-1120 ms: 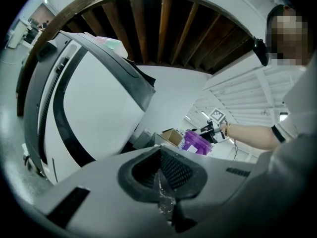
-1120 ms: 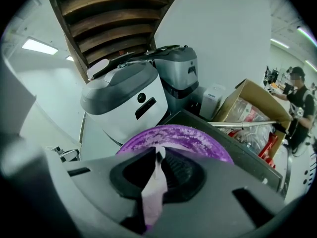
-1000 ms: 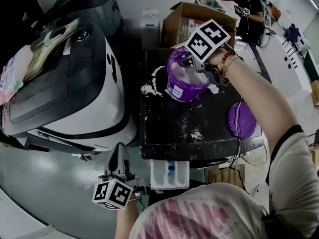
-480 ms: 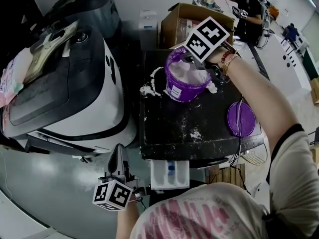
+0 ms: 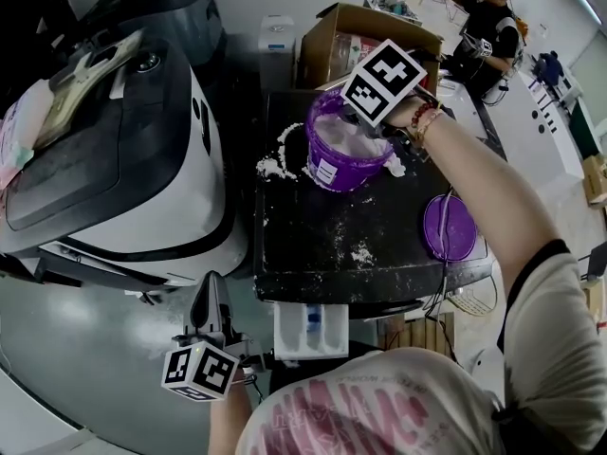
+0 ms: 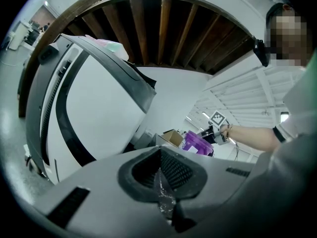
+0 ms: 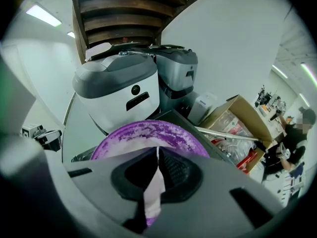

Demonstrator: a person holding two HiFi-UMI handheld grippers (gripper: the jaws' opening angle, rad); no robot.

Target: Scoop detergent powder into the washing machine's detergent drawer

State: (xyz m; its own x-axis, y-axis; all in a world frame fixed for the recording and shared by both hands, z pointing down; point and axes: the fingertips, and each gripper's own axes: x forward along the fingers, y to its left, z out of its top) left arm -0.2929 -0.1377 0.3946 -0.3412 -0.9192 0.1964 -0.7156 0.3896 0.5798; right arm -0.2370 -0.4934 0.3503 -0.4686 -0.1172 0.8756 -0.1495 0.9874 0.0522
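A purple tub (image 5: 334,167) of white detergent powder stands at the back of the black washing machine top (image 5: 379,263). My right gripper (image 5: 368,129) reaches into the tub, shut on a pale scoop handle (image 7: 154,192) that runs down between its pads; the scoop's bowl is hidden. The tub's powder-dusted rim (image 7: 148,130) fills the right gripper view. The white detergent drawer (image 5: 311,332) is pulled out at the machine's front. My left gripper (image 5: 211,290) hangs low beside the machine, left of the drawer, its jaws (image 6: 161,166) shut on nothing I can make out.
Spilled powder (image 5: 270,167) lies left of the tub, with more scattered mid-top (image 5: 360,254). The tub's purple lid (image 5: 448,227) rests at the right edge. A large white and black appliance (image 5: 114,159) stands to the left, a cardboard box (image 5: 365,31) behind.
The right gripper stays in the tub and has sunk slightly toward the powder. The head camera has shifted, so the whole scene slid left. The left gripper has hardly moved.
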